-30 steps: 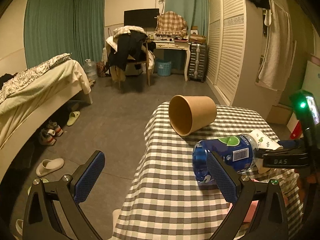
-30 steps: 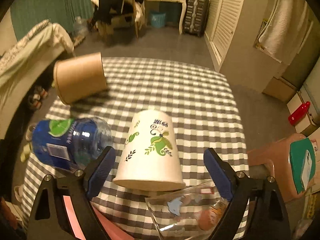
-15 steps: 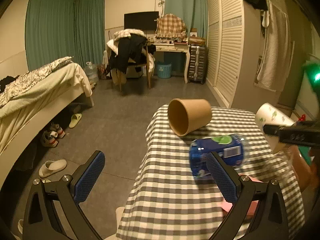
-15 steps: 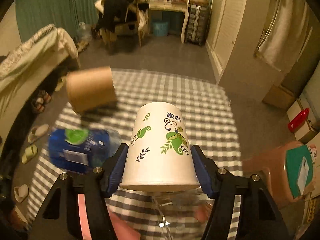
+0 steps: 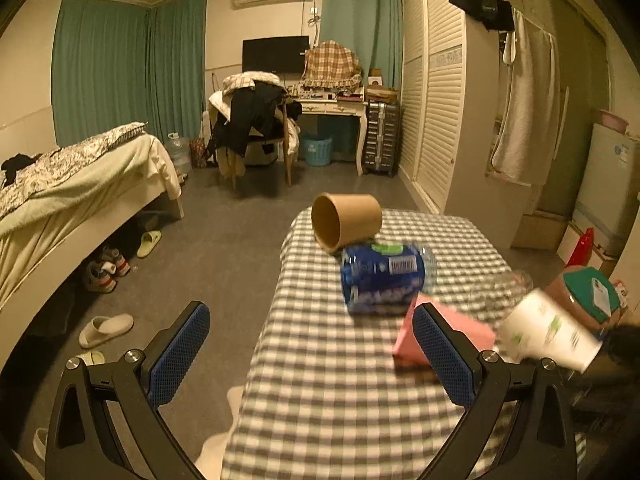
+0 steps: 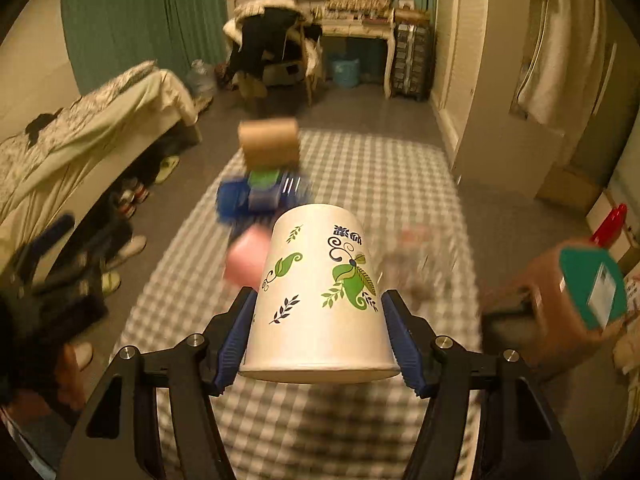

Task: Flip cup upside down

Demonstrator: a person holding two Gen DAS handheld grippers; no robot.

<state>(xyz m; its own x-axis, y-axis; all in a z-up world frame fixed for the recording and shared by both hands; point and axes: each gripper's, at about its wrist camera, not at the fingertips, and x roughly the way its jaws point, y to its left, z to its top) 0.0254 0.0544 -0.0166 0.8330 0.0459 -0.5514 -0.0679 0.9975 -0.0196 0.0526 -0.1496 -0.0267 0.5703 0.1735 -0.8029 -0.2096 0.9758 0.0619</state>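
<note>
A white paper cup with green leaf prints (image 6: 320, 296) is clamped near its rim between the blue pads of my right gripper (image 6: 320, 340), held in the air above the checkered table (image 6: 360, 168). Its closed base points away from the camera. The same cup shows blurred at the right edge of the left wrist view (image 5: 548, 330). My left gripper (image 5: 312, 354) is open and empty, held over the table's left front edge.
A brown paper cup (image 5: 346, 220) lies on its side at the far end of the table. A blue bottle (image 5: 384, 280) lies behind a pink box (image 5: 448, 334). A clear plastic item (image 5: 500, 286) and a brown stool with a green box (image 6: 580, 296) are at the right.
My right gripper closed on the white cup and lifted it off the table, pulling back. My left gripper drew back from the table and stayed open.
</note>
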